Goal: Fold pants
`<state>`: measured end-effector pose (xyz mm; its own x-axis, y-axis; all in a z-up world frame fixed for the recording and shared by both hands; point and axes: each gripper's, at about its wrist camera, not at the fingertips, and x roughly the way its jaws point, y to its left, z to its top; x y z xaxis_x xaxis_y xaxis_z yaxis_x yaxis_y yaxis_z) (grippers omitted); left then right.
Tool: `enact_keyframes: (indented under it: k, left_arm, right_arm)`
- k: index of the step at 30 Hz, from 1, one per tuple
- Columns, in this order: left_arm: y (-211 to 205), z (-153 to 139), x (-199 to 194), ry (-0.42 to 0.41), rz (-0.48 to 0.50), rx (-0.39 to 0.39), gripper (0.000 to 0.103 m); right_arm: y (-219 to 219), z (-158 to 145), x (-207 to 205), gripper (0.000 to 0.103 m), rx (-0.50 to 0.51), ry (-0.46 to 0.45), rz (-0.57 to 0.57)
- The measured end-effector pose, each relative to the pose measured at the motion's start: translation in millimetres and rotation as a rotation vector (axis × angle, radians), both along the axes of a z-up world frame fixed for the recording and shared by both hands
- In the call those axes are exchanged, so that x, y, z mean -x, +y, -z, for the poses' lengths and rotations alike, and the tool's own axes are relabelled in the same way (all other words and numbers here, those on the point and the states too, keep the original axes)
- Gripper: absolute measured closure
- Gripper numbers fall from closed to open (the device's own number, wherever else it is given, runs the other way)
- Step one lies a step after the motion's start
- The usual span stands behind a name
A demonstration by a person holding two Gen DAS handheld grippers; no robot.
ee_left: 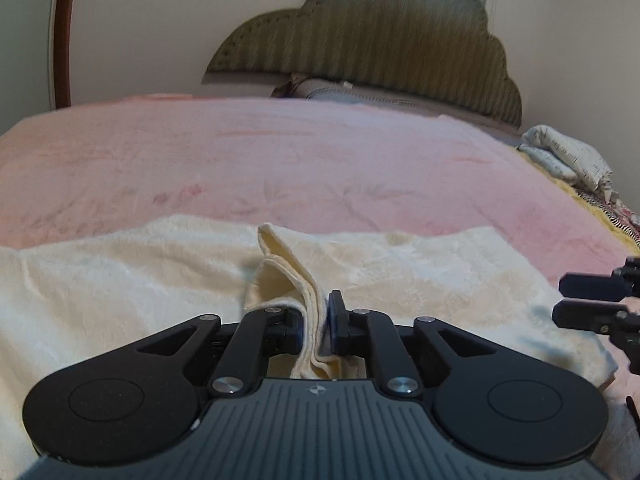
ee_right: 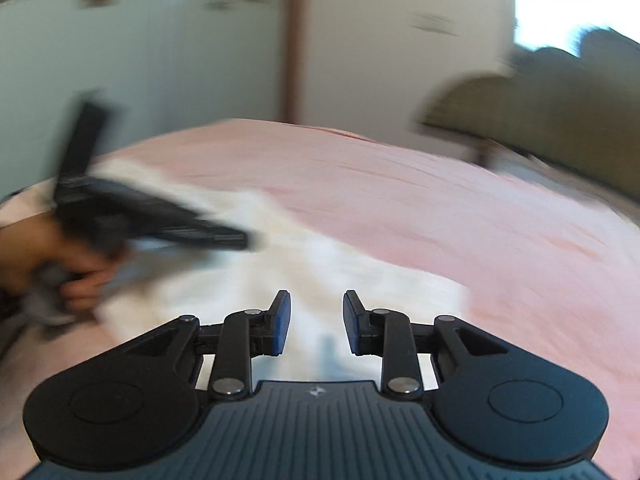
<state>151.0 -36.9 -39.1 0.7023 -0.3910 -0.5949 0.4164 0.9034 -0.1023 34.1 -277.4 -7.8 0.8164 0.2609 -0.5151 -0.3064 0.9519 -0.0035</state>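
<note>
Cream fleece pants (ee_left: pixel 120 280) lie flat across the near part of the pink bedspread (ee_left: pixel 280 152). My left gripper (ee_left: pixel 316 320) is shut on a raised fold of the pants (ee_left: pixel 296 280); the layered edge fills the gap between its pads. In the right wrist view the picture is blurred. There my right gripper (ee_right: pixel 316 312) stands open over the pants (ee_right: pixel 288 272) with nothing between its fingers. Its two fingers also show at the right edge of the left wrist view, right gripper (ee_left: pixel 560 298), apart and empty. The left gripper (ee_right: pixel 224 236) and the hand (ee_right: pixel 80 276) holding it appear at the left.
An olive padded headboard (ee_left: pixel 380 40) and a pillow (ee_left: pixel 340 92) stand at the far end of the bed. A pile of folded white cloth (ee_left: pixel 568 156) lies at the bed's right edge. A wall with a brown frame (ee_right: pixel 294 40) is behind the bed.
</note>
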Motion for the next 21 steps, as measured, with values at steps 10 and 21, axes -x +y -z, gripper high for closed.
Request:
enact_keyframes:
  k: [10, 21]
  left_arm:
    - [21, -24, 0, -0.066, -0.169, -0.012, 0.064]
    - [-9, -5, -41, -0.105, -0.159, -0.312, 0.047]
  right_arm:
    - [-6, 9, -8, 0.075, 0.048, 0.030, 0.063]
    - [34, 32, -38, 0.073, 0.136, 0.069, 0.036]
